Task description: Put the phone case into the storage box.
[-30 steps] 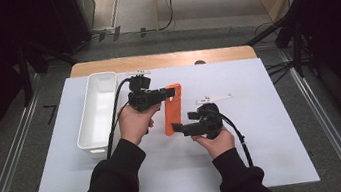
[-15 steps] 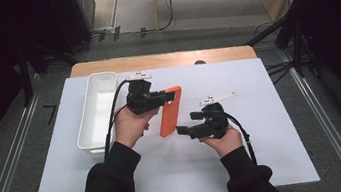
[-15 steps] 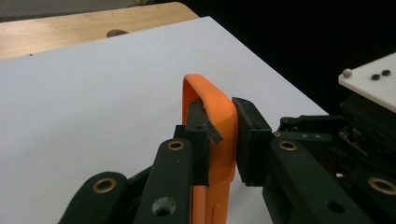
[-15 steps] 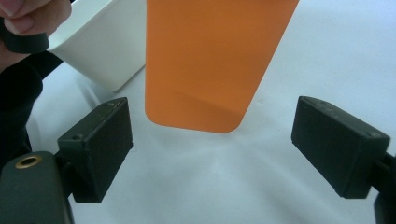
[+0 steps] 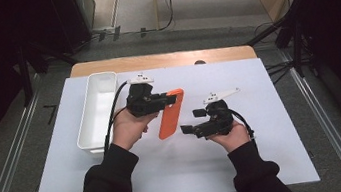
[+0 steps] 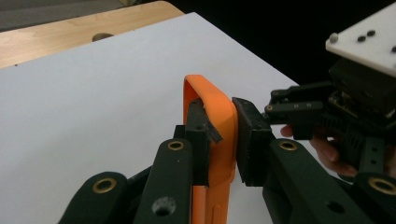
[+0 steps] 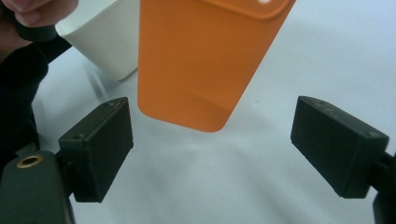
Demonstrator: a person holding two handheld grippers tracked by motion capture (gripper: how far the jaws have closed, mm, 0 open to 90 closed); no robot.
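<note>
Left gripper view: left gripper (image 6: 219, 140) pinching the orange case (image 6: 219, 154) by its upper edge, one pad inside the open shell, the other pressed on the smooth outer wall. Case held edge-on and upright here, rounded corner topmost. Beyond it, the right gripper (image 6: 299, 114) with its pale top plate, near the case but apart from it, a fingertip of the person's hand showing beneath. White sheet (image 6: 93, 102) spread under everything, a strip of wooden table (image 6: 70, 32) at the far edge.

Right gripper view: right gripper (image 7: 210, 154) spread wide, black pads well apart, nothing between them. Lower end of the orange case (image 7: 205, 65) hanging just ahead of the pads, above the gap, not touching either pad. White bin (image 7: 102, 42) behind and to the left, corner visible, beside a dark sleeve.

High view: left gripper (image 5: 169, 99) held by the left hand (image 5: 130, 127) over the middle of the white sheet (image 5: 169, 172), clamped on the top of the orange case (image 5: 170, 116), the case slanting down toward the person, clear of the sheet as far as can be told. Right gripper (image 5: 186, 129) in the right hand (image 5: 232, 135) pointing left at the lower end of the case, jaws parted, close but not in contact. White bin (image 5: 97, 111) standing at the left part of the sheet, just beside the left hand. Wooden table (image 5: 163, 60) edge past the sheet, grey floor around
</note>
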